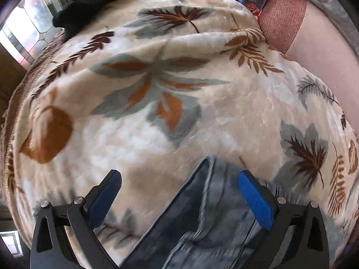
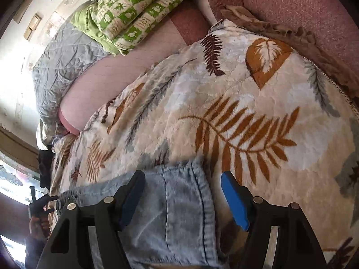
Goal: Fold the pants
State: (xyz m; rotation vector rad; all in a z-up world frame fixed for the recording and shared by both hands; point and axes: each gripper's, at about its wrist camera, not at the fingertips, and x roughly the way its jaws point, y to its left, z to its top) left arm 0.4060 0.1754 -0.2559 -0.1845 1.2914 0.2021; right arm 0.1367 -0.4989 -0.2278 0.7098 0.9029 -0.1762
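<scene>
Denim jeans flat on leaf-print blanket, part-folded at most; left gripper and right gripper both spread wide above cloth, gripping nothing; folds remaining

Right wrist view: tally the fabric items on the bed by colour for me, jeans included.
Blue denim jeans: 1
Cream leaf-print blanket: 1
Green patterned quilt: 1
Grey quilt: 1
Total: 4
</scene>
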